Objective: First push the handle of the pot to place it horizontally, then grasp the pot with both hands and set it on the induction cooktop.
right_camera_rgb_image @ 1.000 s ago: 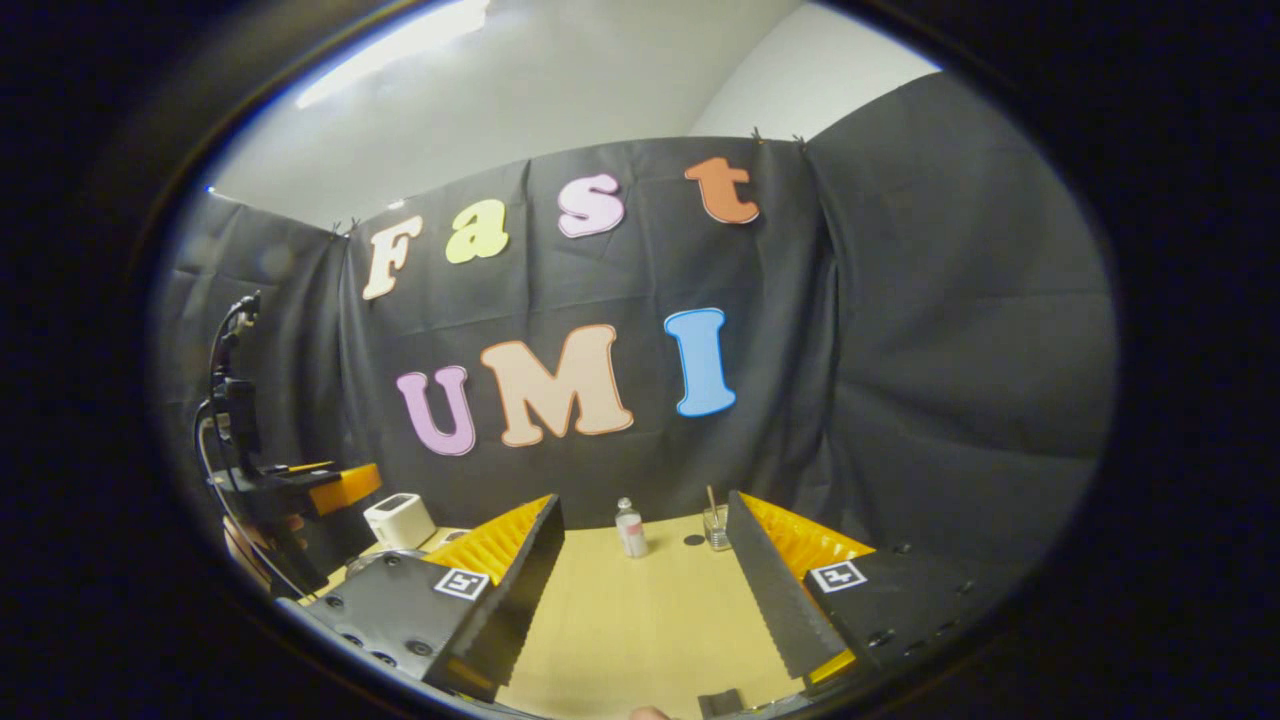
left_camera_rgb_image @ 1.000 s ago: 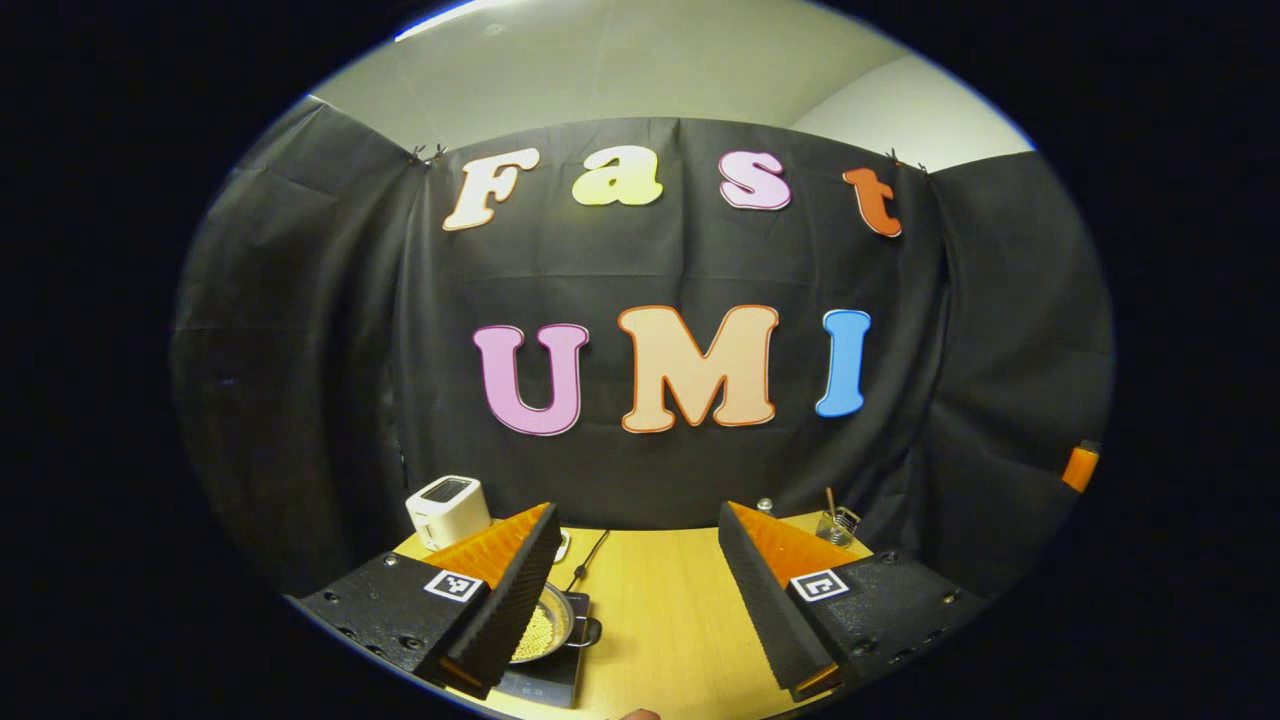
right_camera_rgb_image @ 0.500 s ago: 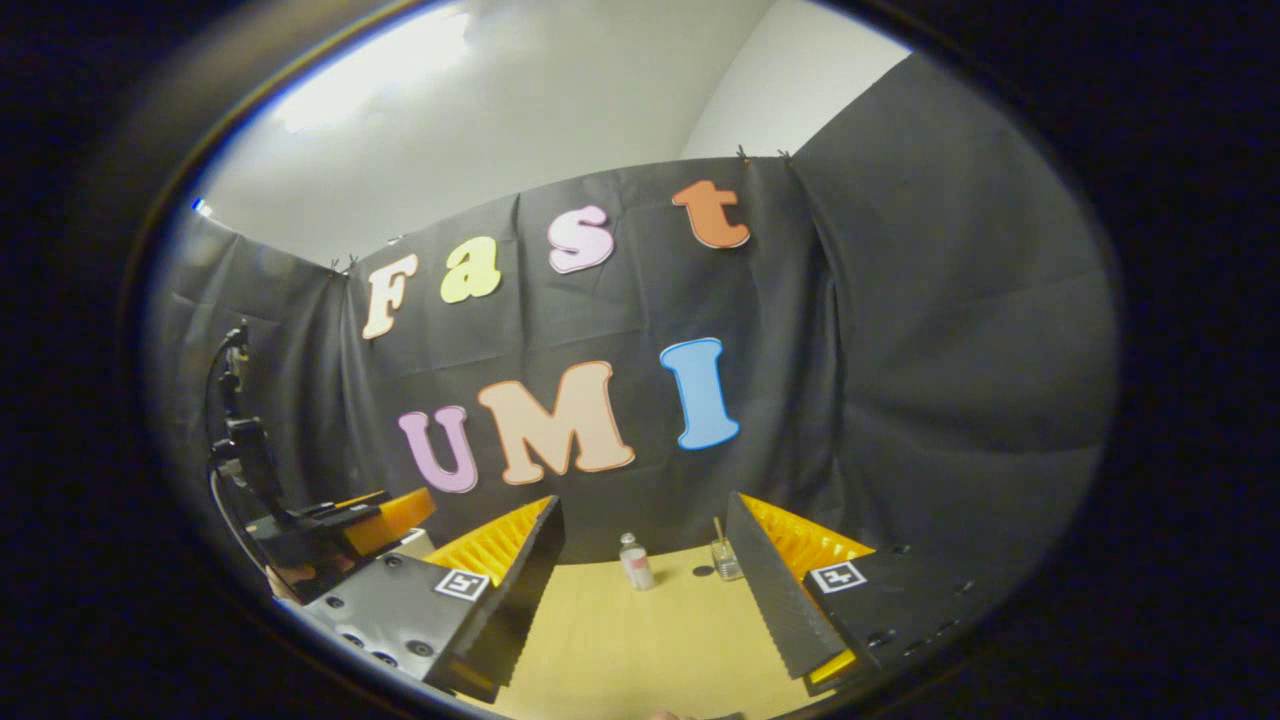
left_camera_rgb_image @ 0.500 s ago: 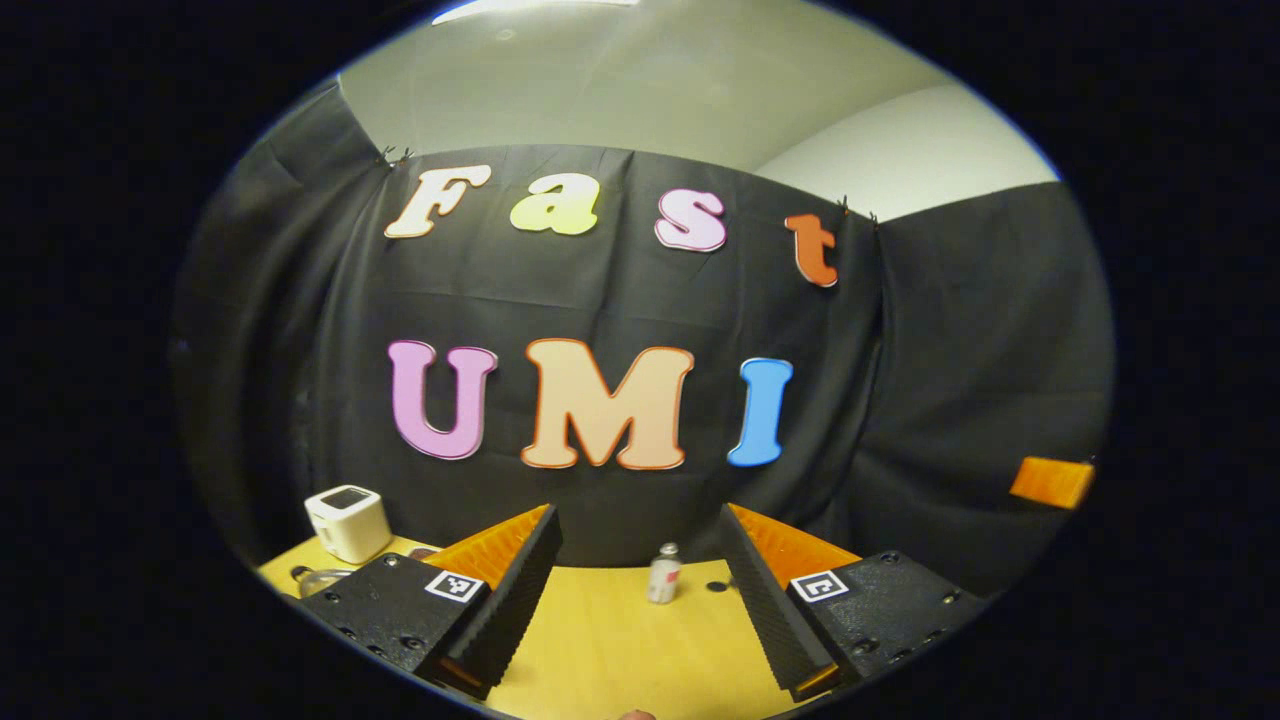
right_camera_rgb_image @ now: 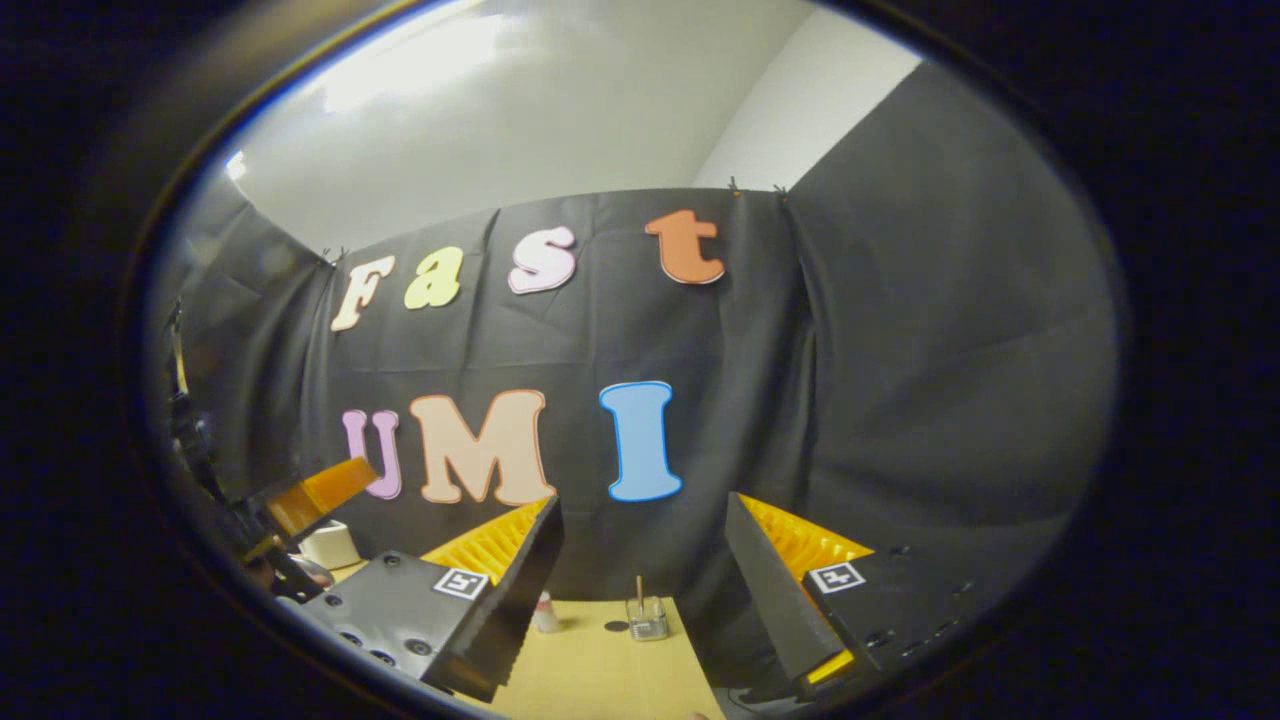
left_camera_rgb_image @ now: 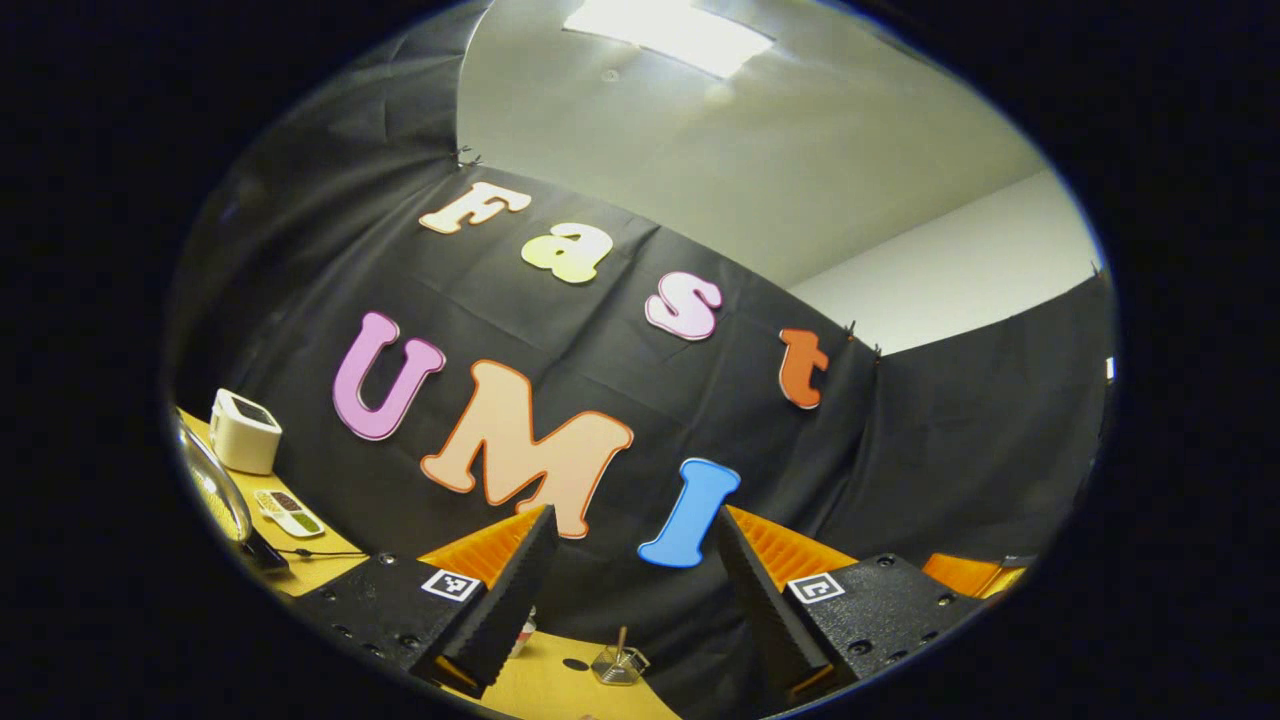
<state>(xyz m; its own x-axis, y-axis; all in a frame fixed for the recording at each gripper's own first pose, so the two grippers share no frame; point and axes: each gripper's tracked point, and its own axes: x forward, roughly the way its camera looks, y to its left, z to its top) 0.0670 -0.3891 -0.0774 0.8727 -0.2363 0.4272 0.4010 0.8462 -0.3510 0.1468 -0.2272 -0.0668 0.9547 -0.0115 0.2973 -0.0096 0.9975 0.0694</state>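
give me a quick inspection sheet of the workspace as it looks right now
Surface: yellow wooden table, seen at the views' lower edges.
Job's things: a shiny rounded rim, perhaps the pot; cannot tell.
Clutter: white box appliance, small glass with a stick, small bottle, flat white card.
Grippers: left hand-held gripper open, empty; right hand-held gripper open, empty.
Cables: black cable on the table.
Surroundings: black cloth wall, pale ceiling.

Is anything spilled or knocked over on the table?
Nothing looks spilled or knocked over. The small clear glass with a stick in it stands upright on the yellow wooden table, and the white boxy appliance sits flat at the back. Both tongs, left and right, hang open and hold nothing.
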